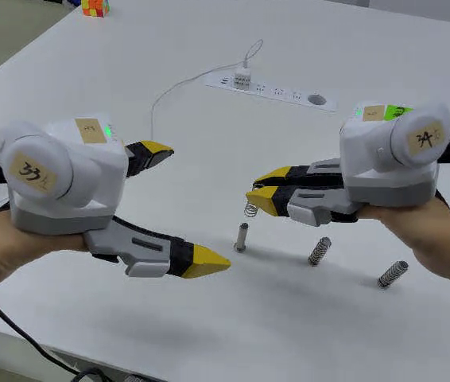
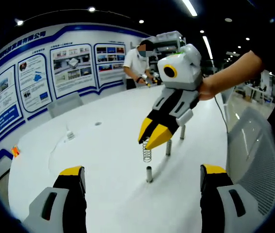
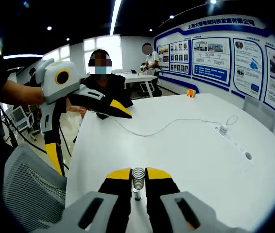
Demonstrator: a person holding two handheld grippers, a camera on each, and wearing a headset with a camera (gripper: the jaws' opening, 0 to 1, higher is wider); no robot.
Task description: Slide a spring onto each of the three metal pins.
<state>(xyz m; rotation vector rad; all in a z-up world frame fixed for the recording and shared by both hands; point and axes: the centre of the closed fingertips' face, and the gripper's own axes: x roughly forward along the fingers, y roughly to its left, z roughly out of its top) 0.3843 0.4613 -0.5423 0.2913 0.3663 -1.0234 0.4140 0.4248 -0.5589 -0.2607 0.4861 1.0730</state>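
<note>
Right gripper (image 1: 251,193) jaws clamped on spring (image 1: 250,209), just above bare pin (image 1: 242,237) (upright on table (image 1: 209,318)). Left gripper (image 1: 196,205) at pin's 9 o'clock, jaws wide apart. Second pin (image 1: 319,251), third pin (image 1: 393,274) at 4 o'clock, springs on.

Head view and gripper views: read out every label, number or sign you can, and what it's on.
"333", handwritten: left cap sticker on the left gripper.
"34", handwritten: right cap sticker on the right gripper.
Wall boards: Chinese headings and print, too small to read.
</note>
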